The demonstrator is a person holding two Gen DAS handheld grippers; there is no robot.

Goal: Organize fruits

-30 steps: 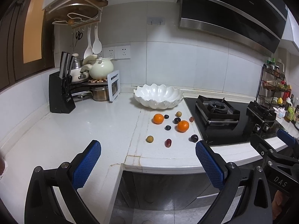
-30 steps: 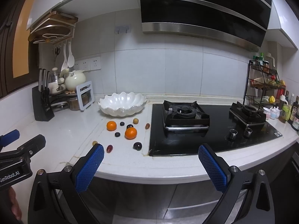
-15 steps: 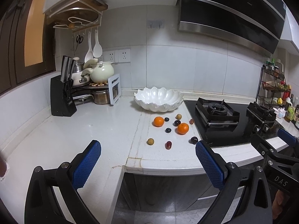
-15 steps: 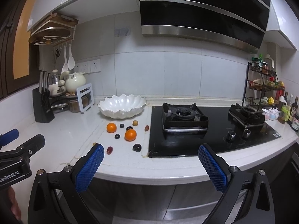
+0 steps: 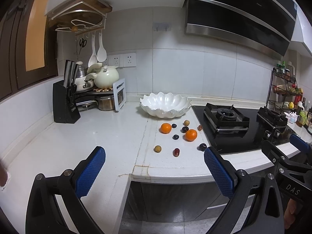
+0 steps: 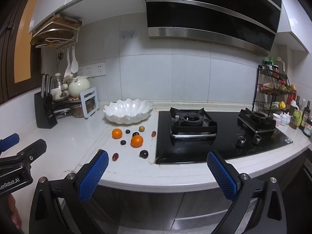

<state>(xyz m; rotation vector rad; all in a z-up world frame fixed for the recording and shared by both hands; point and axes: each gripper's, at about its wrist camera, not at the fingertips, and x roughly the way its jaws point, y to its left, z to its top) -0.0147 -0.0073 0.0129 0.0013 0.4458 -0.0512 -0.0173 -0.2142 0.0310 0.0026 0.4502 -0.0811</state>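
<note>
**A:** KITCHEN COUNTER, start of job — white scalloped bowl sits empty by the back wall, beside the gas hob. Nothing sorted yet, by the look of it.

**B:** And the fruit?

**A:** All loose on the countertop just in front of the bowl: two oranges, plus approx. eight small pieces, dark grapes or plums and a couple of yellowish ones, e.g. one at the front. None in the bowl; whole lot left to move, I'd judge.

**B:** Grippers?

**A:** Left gripper held level, back from the counter edge, aimed at the fruit, blue pads spread wide, nothing between them. Right gripper same: fingers wide apart, empty, facing the counter edge btw fruit and hob. Both well short of the fruit, no contact w/ anything.
</note>
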